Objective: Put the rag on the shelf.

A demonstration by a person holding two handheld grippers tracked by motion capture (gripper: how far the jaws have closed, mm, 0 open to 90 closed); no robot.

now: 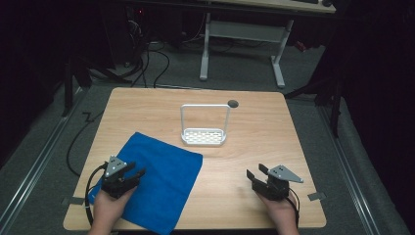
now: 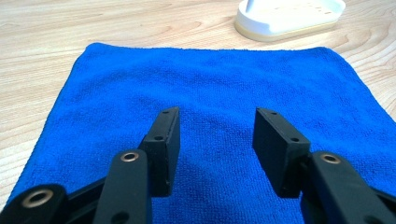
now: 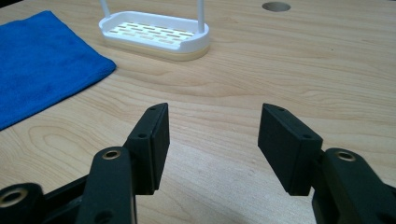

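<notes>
1. Blue cloth (image 1: 156,178): one. It lies flat and spread on the near-left part of the wooden table (image 1: 264,142), turned a little askew, its near corner at the table's front edge. This looks to be the thing in hand.
2. Left gripper (image 1: 137,175): one, held in the person's left hand (image 1: 105,208). It hovers over the cloth's left part, jaws standing apart with only cloth showing between them in the left gripper view (image 2: 217,140); nothing is pinched.
3. Right gripper (image 1: 256,172): one, in the right hand (image 1: 281,210), over bare wood at the near right, well apart from the cloth. Jaws apart, nothing between them (the right gripper view looks across bare table towards the rack) (image 3: 212,140).
4. White rack (image 1: 204,135): one, a slotted tray with a tall hoop handle, standing near the table's middle, just beyond the cloth's far corner and not touching it.
5. Round hole (image 1: 233,103) in the tabletop: one, beyond the rack.
6. Step in hand, as I judge it: taking hold of the cloth. To do it well, bring the left jaws down at an edge or corner rather than mid-cloth, low enough to gather a fold of fabric, then close fully before lifting (a shallow pinch would likely slip). The right gripper would do best to cross to the opposite edge.
</notes>
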